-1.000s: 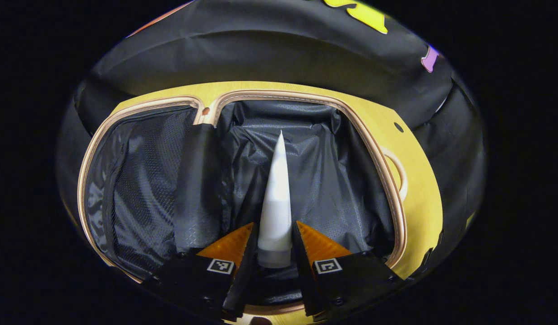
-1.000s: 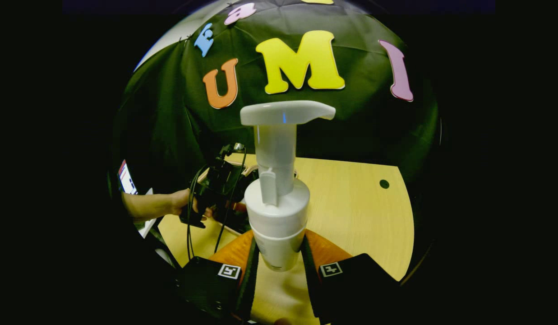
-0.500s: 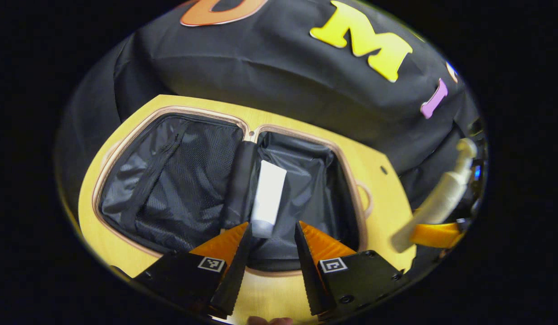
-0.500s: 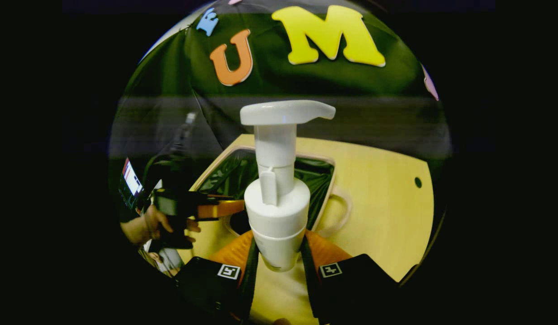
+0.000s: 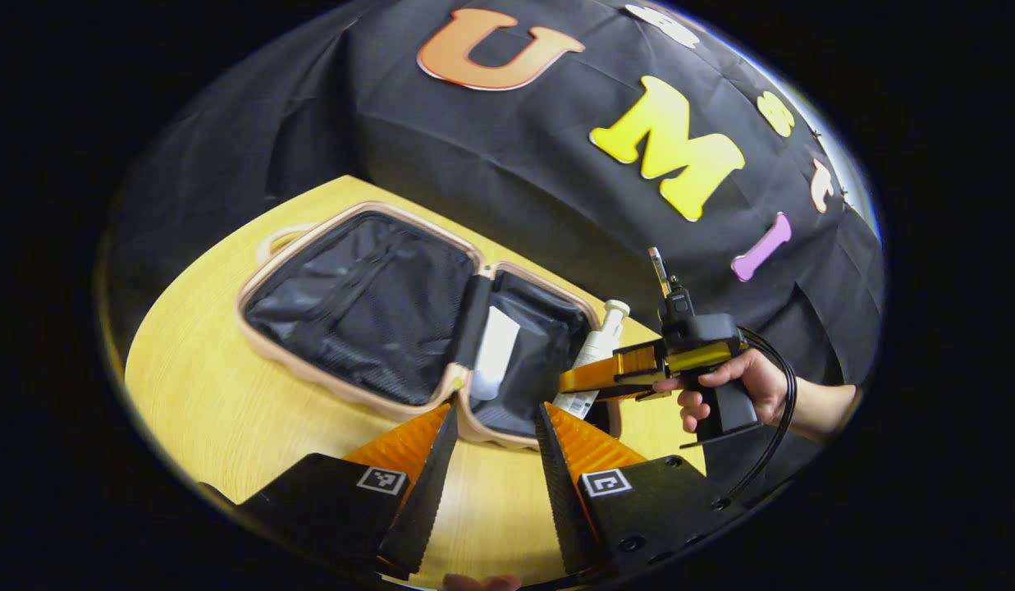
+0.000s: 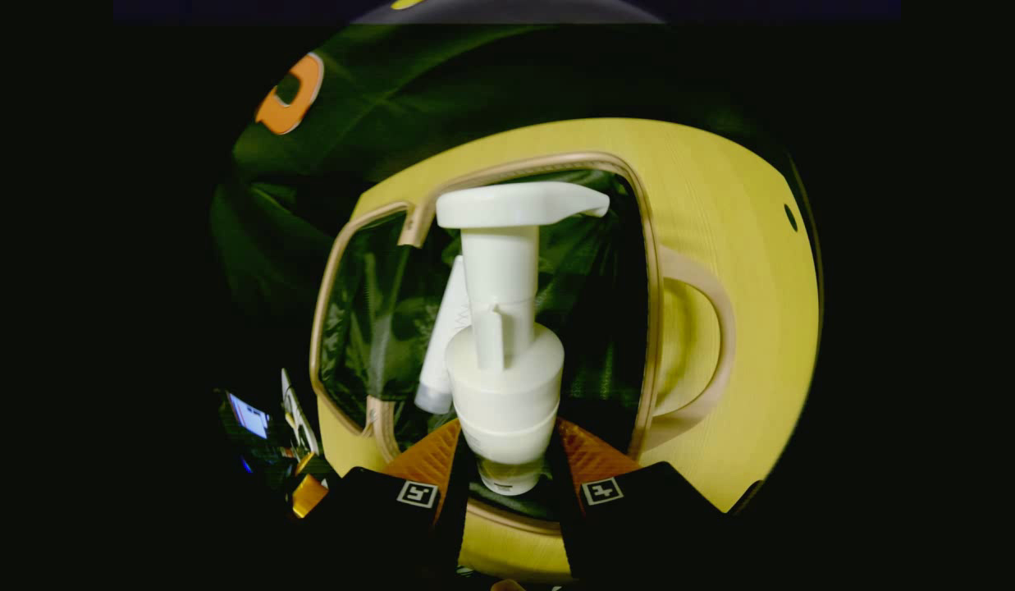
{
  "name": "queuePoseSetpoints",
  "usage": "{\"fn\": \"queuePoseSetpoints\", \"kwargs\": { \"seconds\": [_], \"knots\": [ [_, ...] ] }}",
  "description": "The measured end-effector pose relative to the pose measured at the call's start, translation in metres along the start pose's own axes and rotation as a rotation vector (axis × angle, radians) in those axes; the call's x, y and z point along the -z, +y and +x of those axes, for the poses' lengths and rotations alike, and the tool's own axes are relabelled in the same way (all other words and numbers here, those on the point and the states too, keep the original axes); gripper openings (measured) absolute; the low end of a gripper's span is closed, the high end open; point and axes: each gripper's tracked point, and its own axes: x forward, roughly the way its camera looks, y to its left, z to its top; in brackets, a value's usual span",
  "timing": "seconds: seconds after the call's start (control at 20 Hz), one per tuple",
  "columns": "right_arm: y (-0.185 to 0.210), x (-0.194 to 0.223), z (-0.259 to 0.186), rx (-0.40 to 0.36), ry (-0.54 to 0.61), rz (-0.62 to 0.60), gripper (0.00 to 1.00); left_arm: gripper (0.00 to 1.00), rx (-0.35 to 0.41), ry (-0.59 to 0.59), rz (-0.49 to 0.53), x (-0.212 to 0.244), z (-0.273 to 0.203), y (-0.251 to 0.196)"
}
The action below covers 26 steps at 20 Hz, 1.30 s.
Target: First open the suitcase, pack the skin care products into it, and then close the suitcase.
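Note:
The small suitcase [image 5: 277,345] lies open on the wooden table [image 5: 203,410], with a tan rim and black lining. A white tube [image 5: 495,353] rests in its right half, also seen as the tube [image 6: 443,345] in the right gripper view. My left gripper [image 5: 491,443] is open, empty, and held back above the table in front of the case. My right gripper [image 6: 507,468] is shut on a white pump bottle [image 6: 503,361] and holds it over the right half. In the left gripper view, that bottle [image 5: 593,357] hangs at the case's right edge, gripper and hand [image 5: 737,386] behind it.
A tan handle [image 6: 704,345] sticks out from the case's right side and another handle [image 5: 277,238] from its far left. The table has a small hole [image 6: 792,217] near its far right edge. Black cloth surrounds the table.
My left gripper let go of the tube, which now lies in the case, and pulled back and up. My right gripper carried the pump bottle over the open right half.

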Motion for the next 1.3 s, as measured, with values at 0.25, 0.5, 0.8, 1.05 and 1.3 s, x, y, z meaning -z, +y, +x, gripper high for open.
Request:
{"fn": "queuePoseSetpoints", "kwargs": {
  "seconds": [0.25,0.5,0.8,1.05,1.3],
  "knots": [
    [-0.013,-0.010,0.020,0.074,0.095,0.275,0.46,0.64,-0.051,-0.027,-0.073,-0.003,-0.023,0.030],
    [-0.027,-0.012,0.031,0.185,0.105,0.317,0.46,0.63,-0.071,-0.053,-0.071,-0.014,-0.037,0.042],
    [-0.026,-0.009,0.027,0.220,0.085,0.293,0.54,0.63,-0.102,-0.062,-0.057,-0.015,-0.036,0.059],
    [-0.016,0.005,-0.017,0.169,0.041,0.256,0.75,0.82,-0.287,-0.075,0.136,-0.025,-0.050,0.104],
    [-0.003,0.023,-0.083,0.038,-0.051,0.148,0.77,0.99,-0.242,-0.118,0.051,-0.048,-0.045,0.120]
  ]
}}
